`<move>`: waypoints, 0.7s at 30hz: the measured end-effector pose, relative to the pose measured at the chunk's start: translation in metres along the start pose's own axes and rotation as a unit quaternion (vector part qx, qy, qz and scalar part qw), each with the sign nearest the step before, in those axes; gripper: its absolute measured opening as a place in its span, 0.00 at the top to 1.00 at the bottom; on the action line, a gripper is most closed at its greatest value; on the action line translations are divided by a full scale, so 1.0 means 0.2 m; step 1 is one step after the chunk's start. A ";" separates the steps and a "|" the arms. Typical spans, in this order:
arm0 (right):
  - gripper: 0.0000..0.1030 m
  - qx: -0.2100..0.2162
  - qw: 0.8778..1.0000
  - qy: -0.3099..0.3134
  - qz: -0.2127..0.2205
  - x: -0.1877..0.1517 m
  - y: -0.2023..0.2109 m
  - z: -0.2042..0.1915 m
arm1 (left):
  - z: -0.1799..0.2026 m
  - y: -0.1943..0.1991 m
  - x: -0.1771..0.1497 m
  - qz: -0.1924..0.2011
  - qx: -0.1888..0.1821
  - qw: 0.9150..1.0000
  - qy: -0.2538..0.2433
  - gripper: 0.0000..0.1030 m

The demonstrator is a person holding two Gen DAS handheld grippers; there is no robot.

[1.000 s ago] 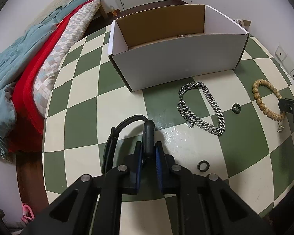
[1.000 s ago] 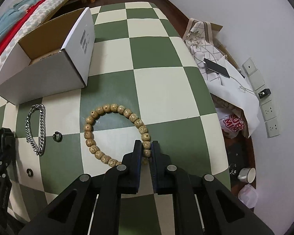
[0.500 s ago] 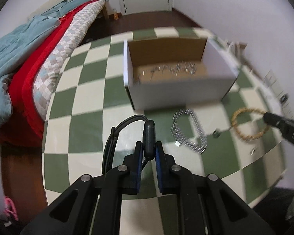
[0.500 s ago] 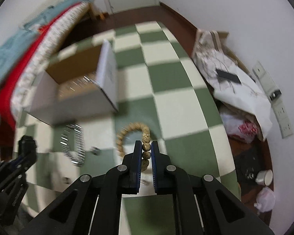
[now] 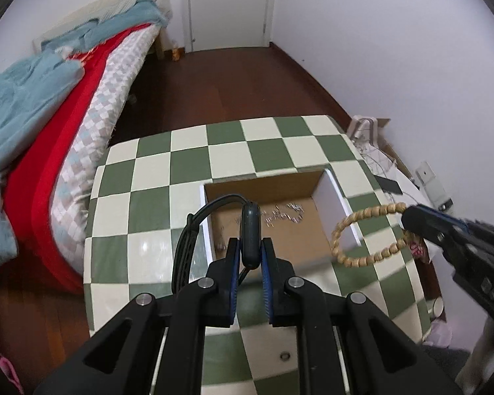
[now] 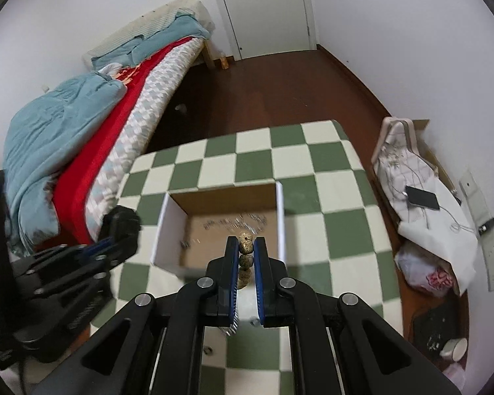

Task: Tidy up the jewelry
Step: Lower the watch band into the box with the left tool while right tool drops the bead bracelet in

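Observation:
My left gripper (image 5: 251, 253) is shut on a black cord bracelet (image 5: 249, 220), whose loop curls up to the left of the fingers. It hangs over the near edge of the open white cardboard box (image 5: 336, 197) on the checkered table (image 5: 187, 164). A wooden bead bracelet (image 5: 359, 230) dangles from my right gripper (image 5: 408, 215) above the box's right wall. In the right wrist view, my right gripper (image 6: 246, 247) is shut on the beads (image 6: 246, 246), above the box (image 6: 168, 230), with the left gripper (image 6: 115, 243) alongside. A thin silver chain (image 5: 280, 214) lies on the box floor.
A small dark ring (image 5: 284, 356) lies on the table near its front edge. A bed with red and blue covers (image 5: 49, 131) runs along the left. A bag with a phone on it (image 6: 421, 197) stands right of the table, beside wall sockets.
Both grippers rose from the tabletop and moved over the box. The bead bracelet left the table and now hangs in the air from the right gripper. The black bracelet stayed gripped.

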State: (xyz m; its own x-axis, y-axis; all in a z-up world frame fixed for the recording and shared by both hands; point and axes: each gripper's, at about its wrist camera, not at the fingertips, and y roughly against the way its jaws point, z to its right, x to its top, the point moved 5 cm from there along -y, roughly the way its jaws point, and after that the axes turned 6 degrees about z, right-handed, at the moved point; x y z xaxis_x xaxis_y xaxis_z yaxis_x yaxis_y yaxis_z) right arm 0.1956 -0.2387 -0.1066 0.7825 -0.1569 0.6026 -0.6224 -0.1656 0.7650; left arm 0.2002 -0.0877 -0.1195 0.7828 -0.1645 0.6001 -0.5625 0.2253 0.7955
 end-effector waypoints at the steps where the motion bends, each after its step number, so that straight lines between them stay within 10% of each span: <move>1: 0.91 0.002 1.000 -0.001 -0.002 0.02 -0.02 -0.01 | -0.01 -0.04 0.01 -0.007 -0.002 1.000 0.003 0.91; 17: 0.90 0.064 0.991 -0.055 -0.104 0.02 -0.47 0.00 | -0.09 -0.44 0.06 -0.119 -0.086 0.982 0.119 0.86; 18: 0.90 0.059 0.990 -0.058 -0.116 0.00 -0.50 0.02 | -0.10 -0.44 0.06 -0.120 -0.082 0.982 0.122 0.80; 21: 0.77 0.049 0.988 -0.070 -0.132 -0.03 -0.53 0.07 | -0.13 -0.44 0.07 -0.115 -0.060 0.984 0.121 0.21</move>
State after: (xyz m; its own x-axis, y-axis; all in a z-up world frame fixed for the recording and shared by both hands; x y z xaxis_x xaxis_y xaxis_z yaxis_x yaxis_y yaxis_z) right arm 0.2571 -0.2329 -0.1948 0.9118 -0.2269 0.3424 -0.4009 -0.3109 0.8618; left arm 0.2666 -0.0853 -0.1827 0.9346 0.0052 0.3556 -0.3380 0.3235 0.8838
